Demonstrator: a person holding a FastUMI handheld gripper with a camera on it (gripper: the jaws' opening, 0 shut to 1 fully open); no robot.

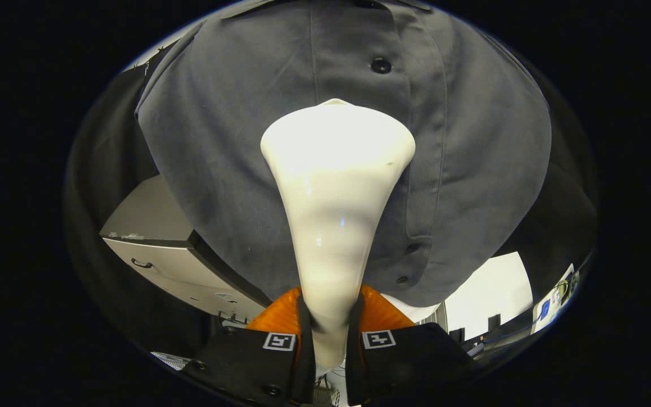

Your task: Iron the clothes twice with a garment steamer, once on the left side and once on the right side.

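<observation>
Garment steamer (334, 192) clamped at its neck between both fingers (330, 339), head against hanging grey shirt (472, 147) just beside button placket — passes completed not determinable, either side possibly outstanding.

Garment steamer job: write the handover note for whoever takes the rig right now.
Tongs: shut on the garment steamer, both fingers pressing its narrow handle.
Steamer: its wide head points forward, against or just short of the grey shirt beside the button placket; contact cannot be told.
Shirt: hanging just ahead of the fingers.
Done: steamer picked up and brought to the shirt.
Left: cannot tell how many passes are done; confirm the left and right sides.
</observation>
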